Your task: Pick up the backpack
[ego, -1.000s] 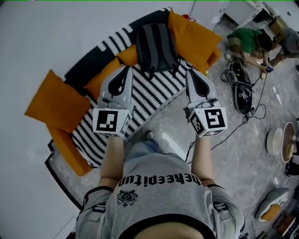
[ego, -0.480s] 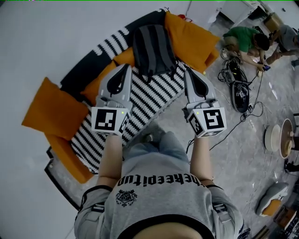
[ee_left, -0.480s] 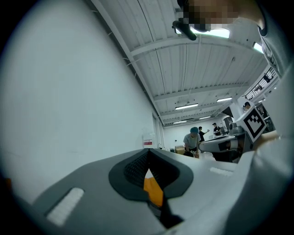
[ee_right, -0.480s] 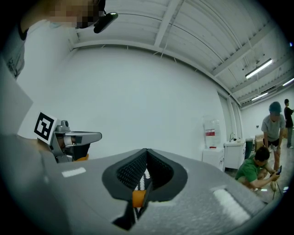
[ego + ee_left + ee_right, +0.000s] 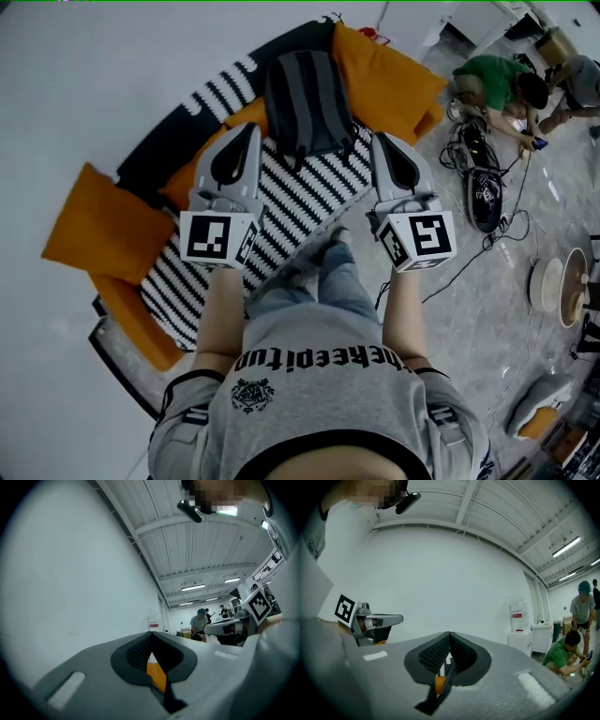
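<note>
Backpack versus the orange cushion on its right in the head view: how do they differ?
The backpack is dark grey with paler bands; the cushion is plain orange. The backpack is narrow and long; the cushion is broader. Both rest on the sofa, side by side.
</note>
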`<state>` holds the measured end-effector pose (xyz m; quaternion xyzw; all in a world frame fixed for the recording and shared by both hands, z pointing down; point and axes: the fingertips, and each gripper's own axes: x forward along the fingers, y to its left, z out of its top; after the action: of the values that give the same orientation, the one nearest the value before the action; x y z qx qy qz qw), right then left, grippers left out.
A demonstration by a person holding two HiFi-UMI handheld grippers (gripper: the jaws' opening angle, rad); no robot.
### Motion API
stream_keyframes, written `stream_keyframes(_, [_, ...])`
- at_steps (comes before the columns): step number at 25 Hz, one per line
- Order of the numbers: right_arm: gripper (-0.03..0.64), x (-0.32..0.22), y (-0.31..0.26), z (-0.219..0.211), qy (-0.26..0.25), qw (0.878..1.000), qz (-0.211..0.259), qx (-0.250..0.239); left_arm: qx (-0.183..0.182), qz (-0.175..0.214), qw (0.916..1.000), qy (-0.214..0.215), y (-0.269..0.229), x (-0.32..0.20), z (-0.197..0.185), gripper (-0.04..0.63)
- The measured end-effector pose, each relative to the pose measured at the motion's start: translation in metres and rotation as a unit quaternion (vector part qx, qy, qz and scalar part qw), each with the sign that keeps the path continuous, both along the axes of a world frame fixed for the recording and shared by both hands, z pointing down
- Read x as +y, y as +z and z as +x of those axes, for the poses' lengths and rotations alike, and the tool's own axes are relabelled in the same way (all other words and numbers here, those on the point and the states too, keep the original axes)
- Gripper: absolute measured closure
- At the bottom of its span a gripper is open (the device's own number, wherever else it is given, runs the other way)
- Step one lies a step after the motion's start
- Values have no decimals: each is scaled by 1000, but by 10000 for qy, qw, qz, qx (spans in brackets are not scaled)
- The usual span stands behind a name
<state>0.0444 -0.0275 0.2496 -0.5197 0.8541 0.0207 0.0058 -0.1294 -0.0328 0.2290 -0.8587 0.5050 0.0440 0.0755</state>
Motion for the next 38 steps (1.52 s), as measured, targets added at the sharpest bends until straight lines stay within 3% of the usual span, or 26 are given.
stream_keyframes(22, [614, -131, -7, 45, -742, 9972, 33, -50, -25, 39, 9972, -750, -10, -101, 46, 580])
stream_keyframes(38, [614, -177, 6, 73, -1362, 9906, -100, -121, -131, -75, 9915, -1293, 0, -126, 84, 580])
